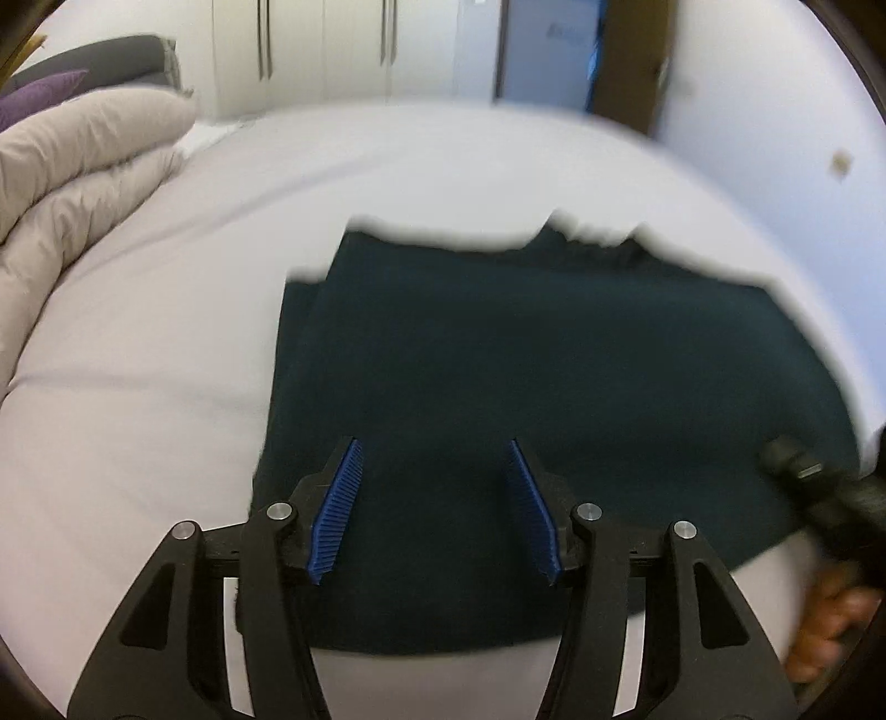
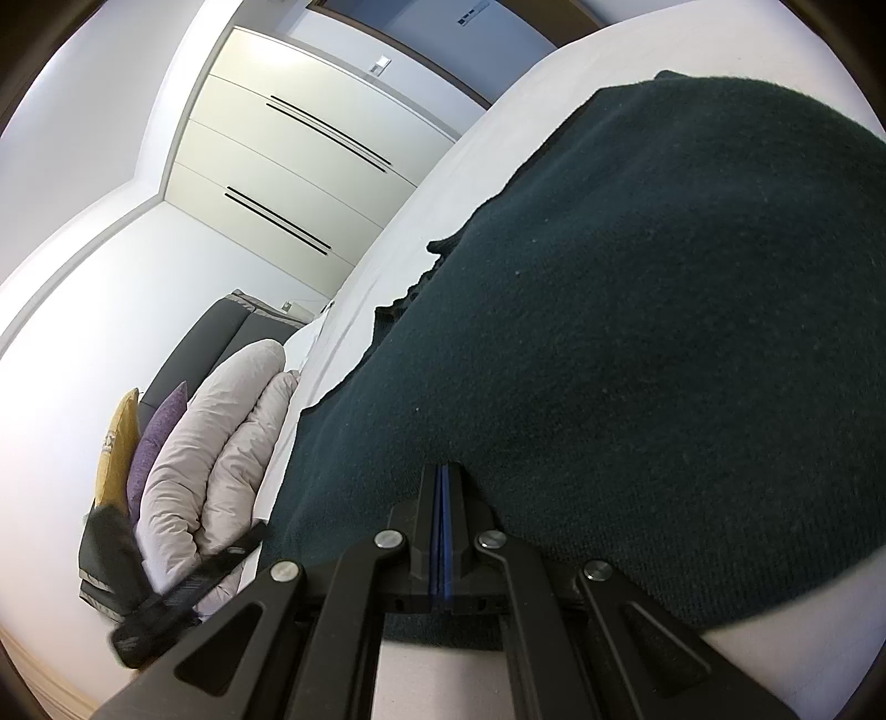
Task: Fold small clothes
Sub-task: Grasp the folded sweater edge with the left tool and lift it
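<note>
Dark garment (image 1: pixel 554 360) flat on bed (image 1: pixel 166 343), no containers, left hand-held gripper (image 1: pixel 434 459) apart

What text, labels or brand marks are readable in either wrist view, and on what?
None readable.
Yellow cushion: pale print, too small to read.
Blue panel behind the bed: faint marks, blurred.
Wall plate: no legible text.
Dark green garment, both grippers: no label visible.

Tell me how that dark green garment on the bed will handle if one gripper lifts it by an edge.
The dark green garment lies flat with layered edges on the white bed, so it will probably drape limply rather than hold shape. Its fuzzy knit weave suggests the pads would grip it without slipping. It looks thick, so perhaps slightly heavy for clothing.
</note>
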{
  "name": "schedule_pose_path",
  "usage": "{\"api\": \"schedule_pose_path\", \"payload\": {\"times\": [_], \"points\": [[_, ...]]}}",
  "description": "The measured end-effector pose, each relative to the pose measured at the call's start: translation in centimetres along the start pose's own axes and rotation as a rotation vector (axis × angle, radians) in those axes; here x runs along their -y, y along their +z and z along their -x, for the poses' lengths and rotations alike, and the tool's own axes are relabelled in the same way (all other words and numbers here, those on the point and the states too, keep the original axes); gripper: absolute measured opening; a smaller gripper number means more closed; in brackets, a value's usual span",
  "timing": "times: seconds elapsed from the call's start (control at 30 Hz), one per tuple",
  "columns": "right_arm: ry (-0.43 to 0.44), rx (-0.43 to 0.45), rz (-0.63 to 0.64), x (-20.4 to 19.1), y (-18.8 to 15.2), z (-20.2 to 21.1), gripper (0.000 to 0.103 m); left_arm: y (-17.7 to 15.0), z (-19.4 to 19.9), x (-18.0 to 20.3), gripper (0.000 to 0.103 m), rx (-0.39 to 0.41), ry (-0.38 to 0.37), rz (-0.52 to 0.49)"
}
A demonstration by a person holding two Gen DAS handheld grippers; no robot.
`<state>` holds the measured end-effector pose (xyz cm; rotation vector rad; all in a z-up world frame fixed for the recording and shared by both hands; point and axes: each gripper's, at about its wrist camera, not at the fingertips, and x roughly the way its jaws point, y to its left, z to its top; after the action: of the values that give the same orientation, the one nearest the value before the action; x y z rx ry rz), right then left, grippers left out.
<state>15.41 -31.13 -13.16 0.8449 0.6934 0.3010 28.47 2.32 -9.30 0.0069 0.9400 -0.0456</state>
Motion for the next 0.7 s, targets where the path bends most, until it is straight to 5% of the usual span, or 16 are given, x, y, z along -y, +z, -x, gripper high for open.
{"api": "schedule_pose_path", "payload": {"times": [0.2, 0.43, 0.5, 0.57, 0.63, 0.7], "points": [[0.004, -0.001, -0.004, 0.0, 0.1, -0.1, 0.000, -1.6, -0.7, -0.5, 0.055, 0.001, 0.010, -0.047], [-0.016, -0.011, -0.004, -0.5, 0.3, -0.4, 0.000, -4.8, 2.3, -5.1, 0.055, 0.019, -0.091, 0.125], [-0.041, -0.019, 0.041, -1.8, 0.3, -0.2, 0.018, -5.6, 3.5, -6.8, 0.055, 0.037, -0.130, 0.187], [-0.047, -0.021, 0.102, -3.5, 0.1, -0.1, 0.060, -6.1, 4.9, -8.9, 0.061, 0.047, -0.095, 0.267], [-0.064, -0.010, 0.154, -5.8, -0.5, 0.0, 0.079, -6.1, 5.1, -11.8, 0.067, 0.061, -0.158, 0.387], [-0.049, -0.021, 0.167, -7.4, -0.8, -0.4, 0.079, -6.3, 4.7, -14.4, 0.077, 0.021, -0.262, 0.538]]}}
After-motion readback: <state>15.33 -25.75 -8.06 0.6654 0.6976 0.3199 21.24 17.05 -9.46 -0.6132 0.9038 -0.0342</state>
